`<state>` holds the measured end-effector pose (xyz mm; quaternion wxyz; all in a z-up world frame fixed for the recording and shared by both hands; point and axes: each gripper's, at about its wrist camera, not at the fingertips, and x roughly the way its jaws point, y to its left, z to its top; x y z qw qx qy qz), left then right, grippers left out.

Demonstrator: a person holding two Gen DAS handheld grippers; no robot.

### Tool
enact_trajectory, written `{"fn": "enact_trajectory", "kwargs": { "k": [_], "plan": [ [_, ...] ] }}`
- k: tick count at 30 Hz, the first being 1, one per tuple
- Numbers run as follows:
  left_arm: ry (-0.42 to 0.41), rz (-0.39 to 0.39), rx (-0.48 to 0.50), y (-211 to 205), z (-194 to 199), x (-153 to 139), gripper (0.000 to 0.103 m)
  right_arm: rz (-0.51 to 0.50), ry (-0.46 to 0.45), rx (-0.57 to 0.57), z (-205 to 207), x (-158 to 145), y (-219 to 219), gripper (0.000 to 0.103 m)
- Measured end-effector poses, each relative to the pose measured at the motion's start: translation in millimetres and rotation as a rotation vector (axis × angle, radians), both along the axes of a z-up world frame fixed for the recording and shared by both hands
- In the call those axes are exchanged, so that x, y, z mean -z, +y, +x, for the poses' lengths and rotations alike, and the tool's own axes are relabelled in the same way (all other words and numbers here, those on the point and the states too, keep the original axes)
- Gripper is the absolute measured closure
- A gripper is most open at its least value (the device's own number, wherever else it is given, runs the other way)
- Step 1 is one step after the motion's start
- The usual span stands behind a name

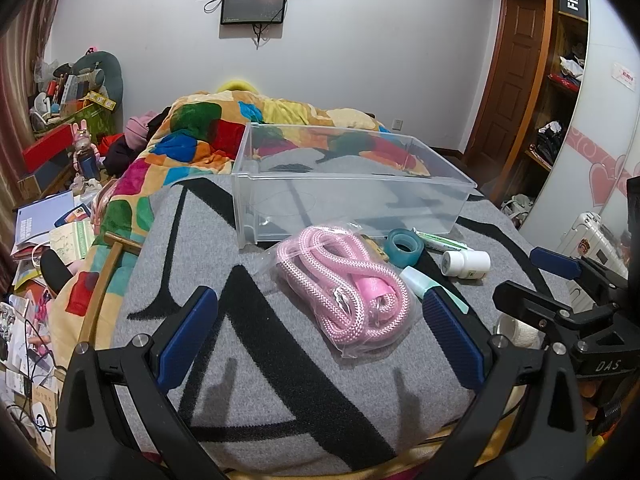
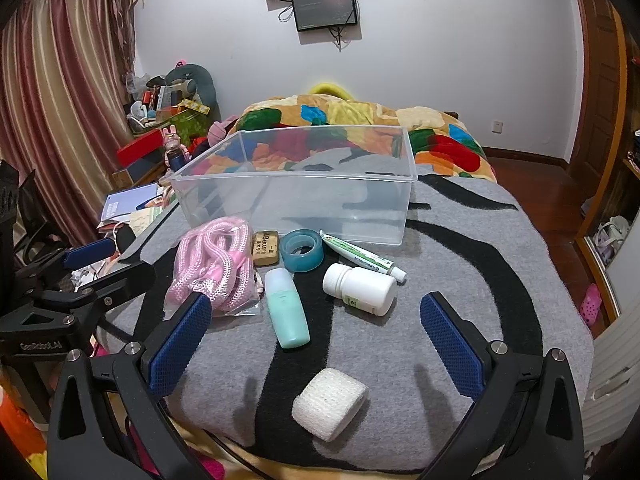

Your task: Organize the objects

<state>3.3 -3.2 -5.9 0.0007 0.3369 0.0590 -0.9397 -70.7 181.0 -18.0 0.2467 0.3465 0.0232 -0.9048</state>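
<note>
Nothing is in the bin (image 2: 296, 196) yet; both grippers (image 1: 316, 320) (image 2: 316, 324) hover agape before it, so grasping the rope (image 1: 344, 284) likely comes next.

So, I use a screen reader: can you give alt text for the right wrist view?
Open right gripper hovers over a grey-and-black blanket holding a bandage roll, green bottle, white pill bottle, tape, tube and bagged pink rope. Behind stands an empty clear bin.
</note>
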Motion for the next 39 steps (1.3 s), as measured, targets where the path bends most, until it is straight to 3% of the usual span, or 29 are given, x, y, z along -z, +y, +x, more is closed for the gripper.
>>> {"fn": "enact_trajectory", "kwargs": {
  "k": [26,34,39],
  "plan": [
    [-0.018,0.004,-0.002,-2,0,1,0.0,0.0,-0.003,-0.009,4,-1,-3,0.0],
    [-0.102,0.019,0.003,-7,-17,4,0.0,0.045,-0.014,-0.038,13,5,-1,0.0],
    [-0.207,0.05,0.034,-1,-35,20,0.0,0.083,-0.021,-0.062,21,16,9,0.0]
  ]
}}
